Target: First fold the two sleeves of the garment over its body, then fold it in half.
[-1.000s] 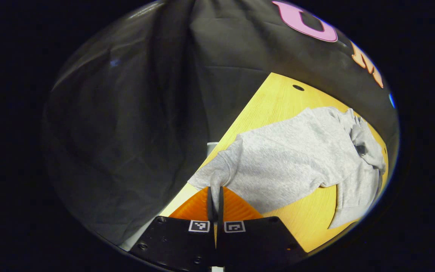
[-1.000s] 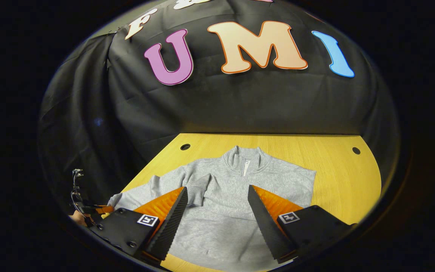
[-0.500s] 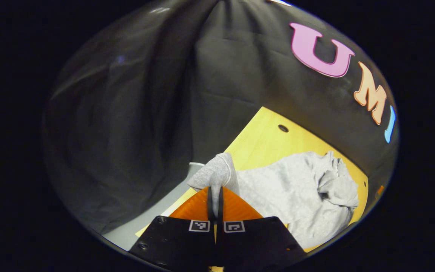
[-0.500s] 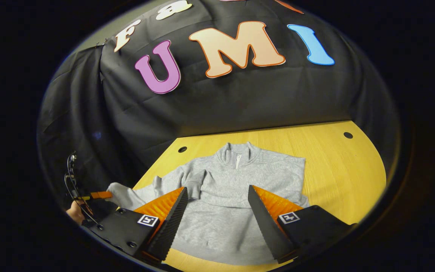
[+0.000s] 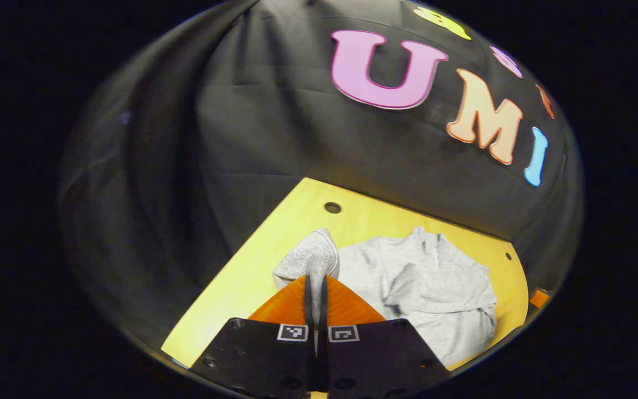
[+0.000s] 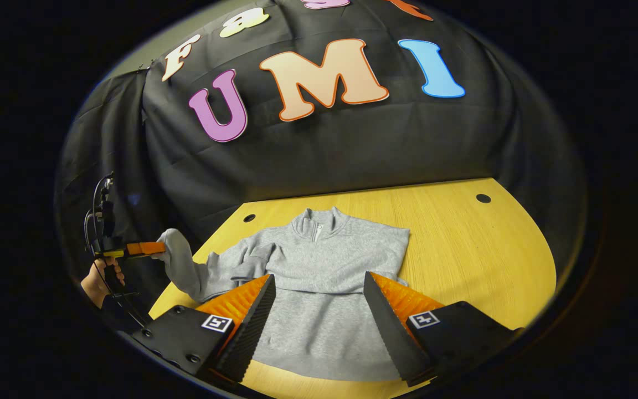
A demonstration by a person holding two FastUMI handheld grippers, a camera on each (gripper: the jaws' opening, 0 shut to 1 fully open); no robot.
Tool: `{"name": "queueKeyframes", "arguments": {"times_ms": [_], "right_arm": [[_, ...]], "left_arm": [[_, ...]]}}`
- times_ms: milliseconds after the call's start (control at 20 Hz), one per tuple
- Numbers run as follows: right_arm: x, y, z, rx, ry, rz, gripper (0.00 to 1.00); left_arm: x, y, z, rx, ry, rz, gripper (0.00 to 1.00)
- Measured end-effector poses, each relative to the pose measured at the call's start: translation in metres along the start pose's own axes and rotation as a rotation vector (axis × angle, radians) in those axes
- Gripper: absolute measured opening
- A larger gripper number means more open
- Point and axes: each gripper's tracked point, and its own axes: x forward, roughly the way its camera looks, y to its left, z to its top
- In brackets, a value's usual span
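Sweatshirt (image 6: 319,277) lying on the table (image 6: 463,249): left hand-held gripper (image 5: 315,288) pinching one cuff (image 5: 310,257), lifting; right hand-held gripper (image 6: 319,310) hovering spread; halving not begun.

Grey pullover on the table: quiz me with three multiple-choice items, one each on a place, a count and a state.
1. Where is the cuff held by the left gripper?
A. Lifted off the table
B. Flat on the chest
C. Under the hem

2. How many sleeves already lie folded across the grey pullover?
A. None
B. One
C. Two

3. How is the right gripper?
A. Shut on the collar
B. Shut on the hem
C. Open above the pullover

Answers:
1 A, the cuff hangs in the air beside the yellow table.
2 B, one sleeve lies on the chest.
3 C, its fingers stand wide apart, gripping nothing.
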Motion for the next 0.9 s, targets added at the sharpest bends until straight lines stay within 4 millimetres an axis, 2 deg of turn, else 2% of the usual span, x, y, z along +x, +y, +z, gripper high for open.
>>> {"name": "queueKeyframes", "arguments": {"times_ms": [200,600,850,900], "right_arm": [[-0.014,-0.018,-0.002,-0.007,-0.005,-0.027,0.99],[-0.041,-0.062,-0.014,0.016,-0.003,-0.085,0.99],[-0.052,-0.088,-0.025,0.034,0.013,-0.125,0.97],[-0.055,-0.093,-0.028,0.041,0.018,-0.131,0.99]], "left_arm": [[0.016,-0.083,-0.004,0.054,0.028,-0.131,0.0],[0.033,-0.25,-0.045,0.186,0.1,-0.411,0.0],[0.043,-0.321,-0.085,0.278,0.145,-0.5,0.0],[0.046,-0.331,-0.092,0.287,0.16,-0.51,0.0]]}}
